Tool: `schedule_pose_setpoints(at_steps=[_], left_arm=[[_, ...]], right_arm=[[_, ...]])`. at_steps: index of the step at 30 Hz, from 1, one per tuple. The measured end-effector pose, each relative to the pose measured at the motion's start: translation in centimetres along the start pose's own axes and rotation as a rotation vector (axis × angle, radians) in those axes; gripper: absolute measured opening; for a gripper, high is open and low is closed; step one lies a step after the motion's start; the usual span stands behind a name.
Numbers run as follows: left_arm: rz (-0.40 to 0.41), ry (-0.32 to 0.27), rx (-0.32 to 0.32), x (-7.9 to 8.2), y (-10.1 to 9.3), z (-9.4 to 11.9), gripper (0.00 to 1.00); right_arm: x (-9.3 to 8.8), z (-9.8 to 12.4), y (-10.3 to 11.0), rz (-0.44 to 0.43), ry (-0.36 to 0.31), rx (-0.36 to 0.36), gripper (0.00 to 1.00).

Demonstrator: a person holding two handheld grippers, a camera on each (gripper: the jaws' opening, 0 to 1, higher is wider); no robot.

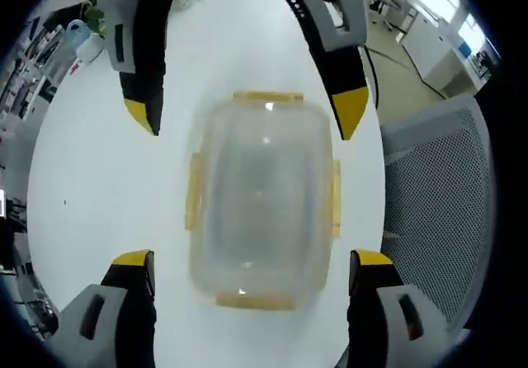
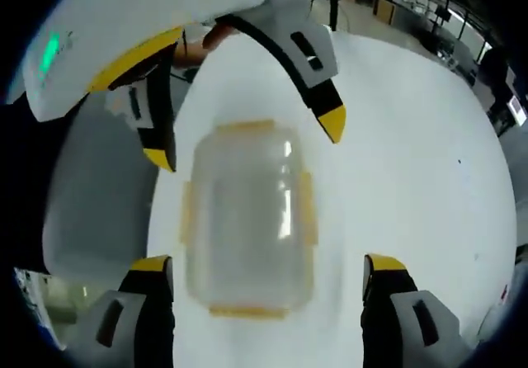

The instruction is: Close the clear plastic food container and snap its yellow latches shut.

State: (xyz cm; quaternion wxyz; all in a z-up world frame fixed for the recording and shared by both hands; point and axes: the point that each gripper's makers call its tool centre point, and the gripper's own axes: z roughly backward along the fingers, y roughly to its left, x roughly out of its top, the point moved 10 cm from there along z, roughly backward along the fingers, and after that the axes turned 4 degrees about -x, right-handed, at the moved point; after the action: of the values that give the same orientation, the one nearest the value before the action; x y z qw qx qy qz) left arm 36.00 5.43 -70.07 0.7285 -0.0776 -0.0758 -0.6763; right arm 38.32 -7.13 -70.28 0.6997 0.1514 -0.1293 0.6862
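Observation:
A clear plastic food container (image 1: 262,199) with its lid on lies flat on the white round table (image 1: 99,186). Yellow latches (image 1: 268,97) show on all its sides, lying close against the walls. My left gripper (image 1: 252,261) is open, its yellow-tipped jaws standing wide either side of the container's near end. My right gripper (image 1: 247,114) reaches in from the far side, also open, its jaws flanking the far end. In the right gripper view the container (image 2: 247,219) sits between my right gripper (image 2: 268,265) and the left gripper (image 2: 247,141). Neither touches the container.
A grey mesh chair (image 1: 445,195) stands just past the table's edge. Shelves with clutter (image 1: 49,63) are beyond the opposite edge. Office desks (image 2: 429,13) stand far off across the floor. The white table (image 2: 412,170) spreads wide beside the container.

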Motion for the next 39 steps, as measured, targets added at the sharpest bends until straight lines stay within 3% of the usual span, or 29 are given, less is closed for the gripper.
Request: schedule_pose_setpoints(at_steps=[17, 39], left_arm=[[-0.061, 0.04, -0.001, -0.6, -0.5, -1.1, 0.99], [-0.038, -0.03, 0.024, -1.7, -0.7, -1.8, 0.97]], right_arm=[[0.2, -0.7, 1.4, 0.055, -0.026, -0.02, 0.95], [-0.8, -1.6, 1.9, 0.054, -0.078, -0.052, 0.91]])
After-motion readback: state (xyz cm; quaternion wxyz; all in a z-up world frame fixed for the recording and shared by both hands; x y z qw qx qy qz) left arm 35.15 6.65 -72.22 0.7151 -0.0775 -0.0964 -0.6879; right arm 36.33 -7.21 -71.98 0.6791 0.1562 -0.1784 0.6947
